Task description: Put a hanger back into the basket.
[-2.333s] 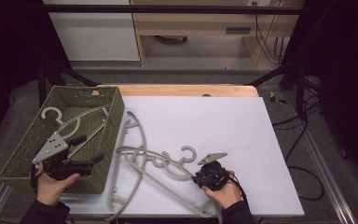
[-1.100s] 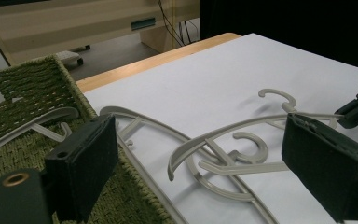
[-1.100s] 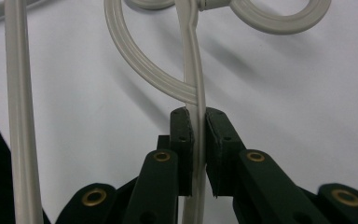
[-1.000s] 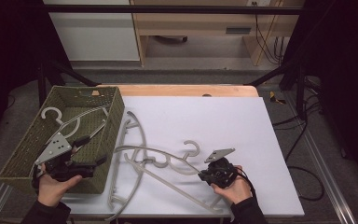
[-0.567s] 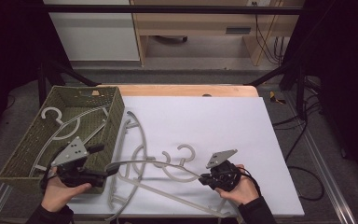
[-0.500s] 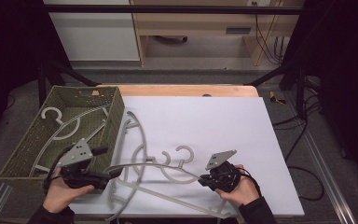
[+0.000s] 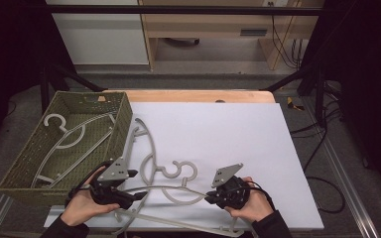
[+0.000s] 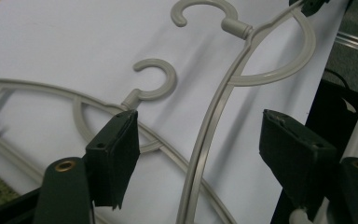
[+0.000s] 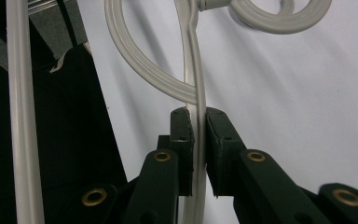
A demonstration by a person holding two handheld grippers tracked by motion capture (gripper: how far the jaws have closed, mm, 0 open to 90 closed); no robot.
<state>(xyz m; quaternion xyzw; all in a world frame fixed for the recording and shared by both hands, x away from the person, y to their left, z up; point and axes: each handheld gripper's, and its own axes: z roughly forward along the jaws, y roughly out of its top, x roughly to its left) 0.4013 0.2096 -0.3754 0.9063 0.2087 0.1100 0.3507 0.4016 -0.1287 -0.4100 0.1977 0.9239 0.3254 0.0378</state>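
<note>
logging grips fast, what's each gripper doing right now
left gripper: open, jaws apart on either side of a grey plastic hanger arm, not clamping it.
right gripper: shut on the same hanger.

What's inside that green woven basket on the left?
Inside the olive-green woven basket lies a pale grey plastic coat hanger, hook toward the far end. Its near end is hidden behind the basket's front wall, so anything there cannot be seen.
</note>
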